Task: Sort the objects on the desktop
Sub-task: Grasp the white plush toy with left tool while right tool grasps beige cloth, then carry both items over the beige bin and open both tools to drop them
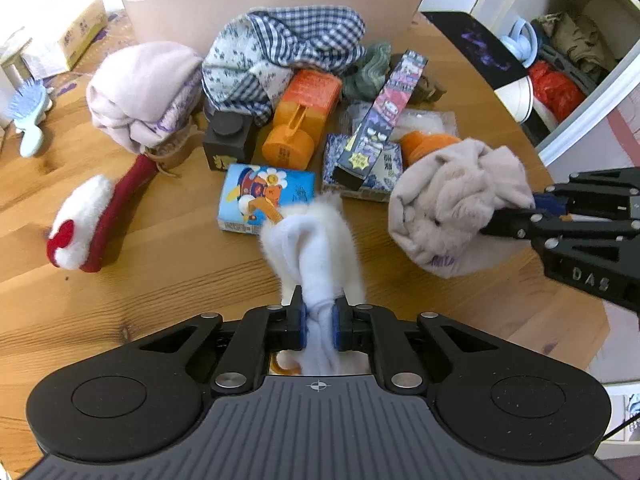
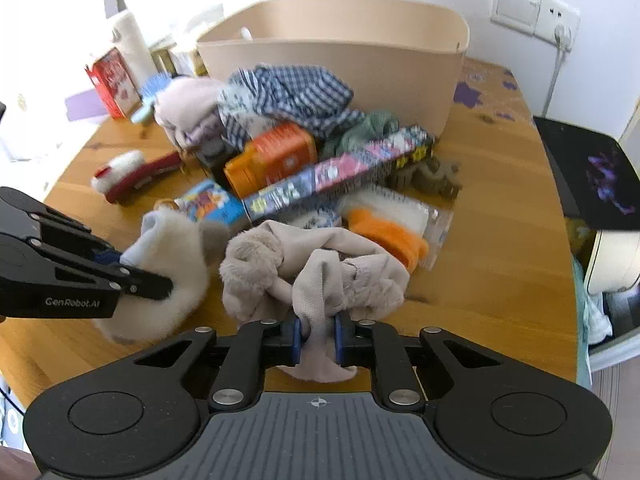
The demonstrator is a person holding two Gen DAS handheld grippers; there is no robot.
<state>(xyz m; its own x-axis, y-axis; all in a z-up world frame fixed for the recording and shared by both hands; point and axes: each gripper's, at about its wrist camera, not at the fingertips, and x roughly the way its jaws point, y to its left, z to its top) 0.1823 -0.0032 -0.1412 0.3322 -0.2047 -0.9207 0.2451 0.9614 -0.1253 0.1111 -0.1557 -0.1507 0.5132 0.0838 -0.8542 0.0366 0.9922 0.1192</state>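
My left claw (image 1: 319,322) is clamped on a fluffy white sock (image 1: 312,240), its blue pads pinching a bunched fold. My right claw (image 2: 317,338) is clamped the same way on a beige fleecy sock (image 2: 316,276). Both socks sit at the near edge of the clutter on the wooden table (image 1: 168,248), the white one just in front of a blue cartoon-printed carton (image 1: 266,196), the beige one beside an orange knitted piece (image 2: 386,236).

The beige plastic bin (image 2: 332,80) stands behind the pile, so I judge each sock must travel over the heap. The risks: each grip holds only a thin fold, and soft fabric may slip out mid-carry. A trailing end could snag the long colourful printed box (image 1: 380,120) or drag the carton along. The two socks lie near each other, so my claws could also bump if they lift on crossing paths.
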